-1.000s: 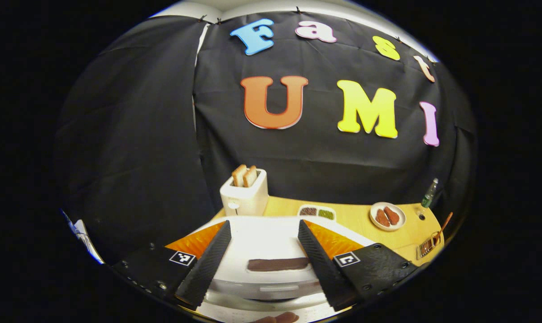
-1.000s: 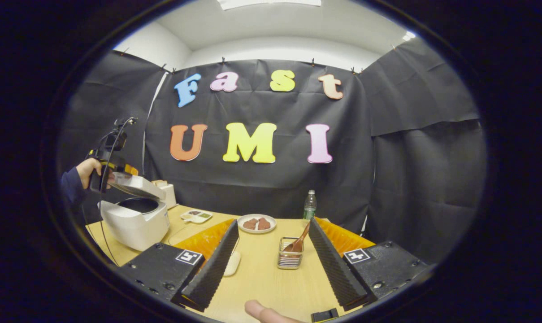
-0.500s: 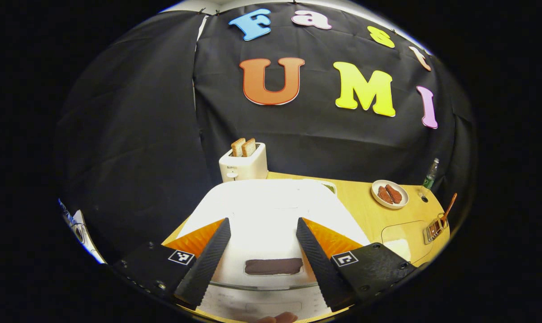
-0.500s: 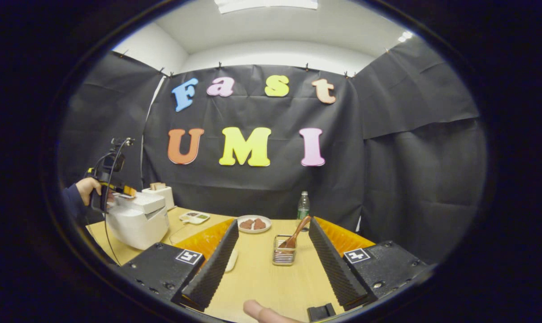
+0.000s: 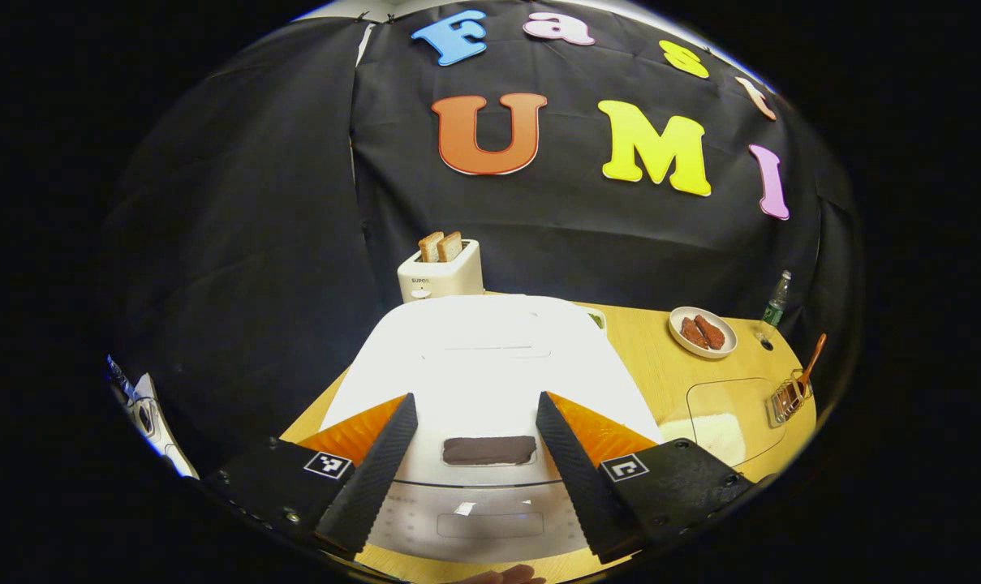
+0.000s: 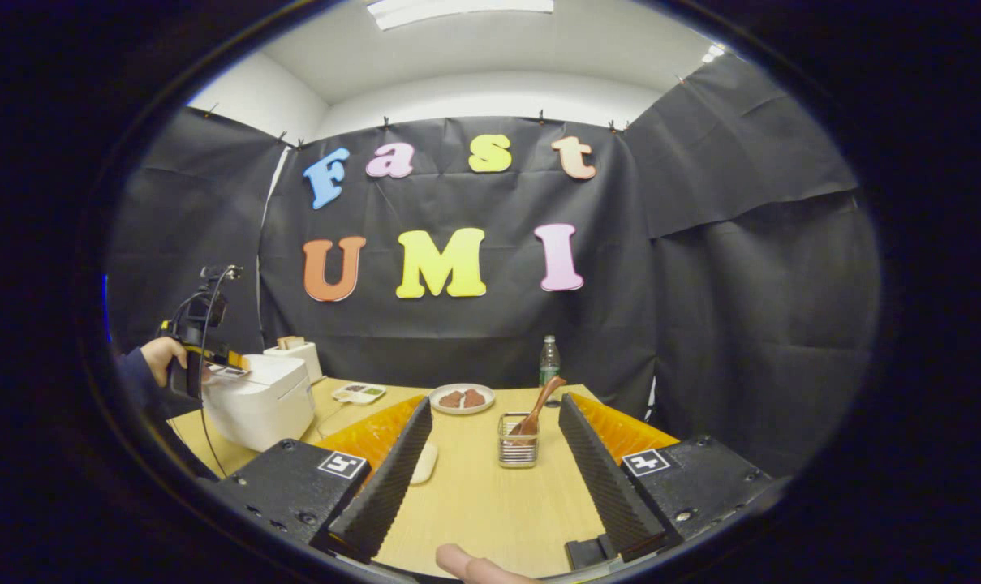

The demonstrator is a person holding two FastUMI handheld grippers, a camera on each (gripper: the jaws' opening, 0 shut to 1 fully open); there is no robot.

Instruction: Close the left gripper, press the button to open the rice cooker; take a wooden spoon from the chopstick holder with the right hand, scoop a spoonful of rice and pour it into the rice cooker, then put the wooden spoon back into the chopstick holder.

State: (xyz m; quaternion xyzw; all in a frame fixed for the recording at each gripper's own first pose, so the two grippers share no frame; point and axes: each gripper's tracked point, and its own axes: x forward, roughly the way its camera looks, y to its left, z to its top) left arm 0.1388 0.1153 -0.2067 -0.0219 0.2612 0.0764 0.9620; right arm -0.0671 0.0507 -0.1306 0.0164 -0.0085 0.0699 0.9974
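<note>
A brand is printed on the toaster [image 5: 442,278], too small to be read reliably. The white cooker [image 5: 478,381] is lying closed, dark button [image 5: 488,450] between the left gripper's [image 5: 475,468] wide-open, empty jaws; the right gripper's [image 6: 490,466] jaws are likewise being held wide, empty.

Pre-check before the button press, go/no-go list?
1. Left hand-held gripper shut for pressing: not ok, fingers apart.
2. Cooker lid down, ready to open: ok.
3. Dark button lined up between the left fingers: ok.
4. Spoon standing in the holder: ok.
5. Right hand-held gripper open and facing the holder: ok.
6. Rice to scoop located: cannot tell.
</note>
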